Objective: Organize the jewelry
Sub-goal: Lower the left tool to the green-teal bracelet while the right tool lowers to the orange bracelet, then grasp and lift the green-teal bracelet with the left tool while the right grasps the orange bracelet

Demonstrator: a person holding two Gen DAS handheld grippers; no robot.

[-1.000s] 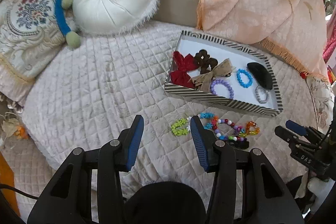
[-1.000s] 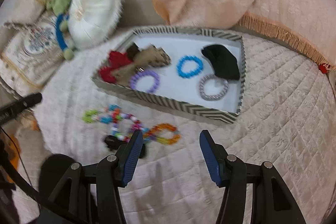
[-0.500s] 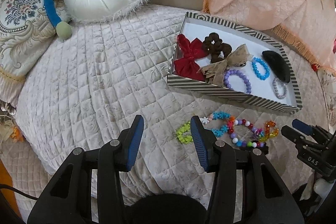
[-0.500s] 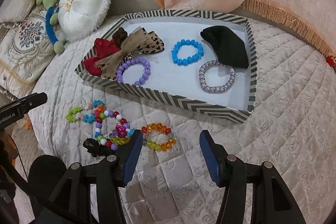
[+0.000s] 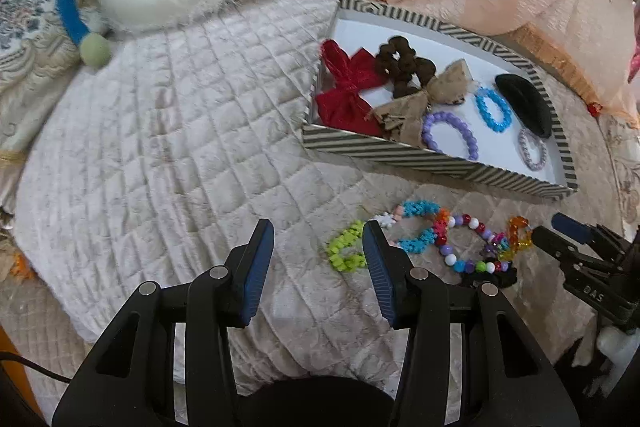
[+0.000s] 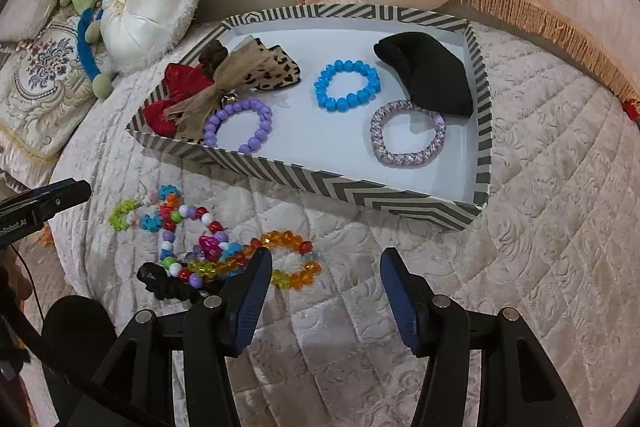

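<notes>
Both grippers are hanging open and empty: the left gripper (image 5: pixel 318 269) beside the green bracelet (image 5: pixel 345 251), the right gripper (image 6: pixel 325 291) beside the orange bracelet (image 6: pixel 292 259). With the loose bracelets overlapping outside the striped tray (image 6: pixel 320 183), pinching one is risking dragging its neighbours along.

Striped tray (image 6: pixel 400 193) sits on the quilt, holding a purple bead bracelet (image 6: pixel 239 126), a blue bead bracelet (image 6: pixel 346 85), a woven lilac band (image 6: pixel 407 137) and bows at its left end; in front of it, loose bracelets lie tangled: lime green (image 6: pixel 121 213), multicolour beads (image 6: pixel 188 239), amber (image 6: pixel 294 259)
</notes>
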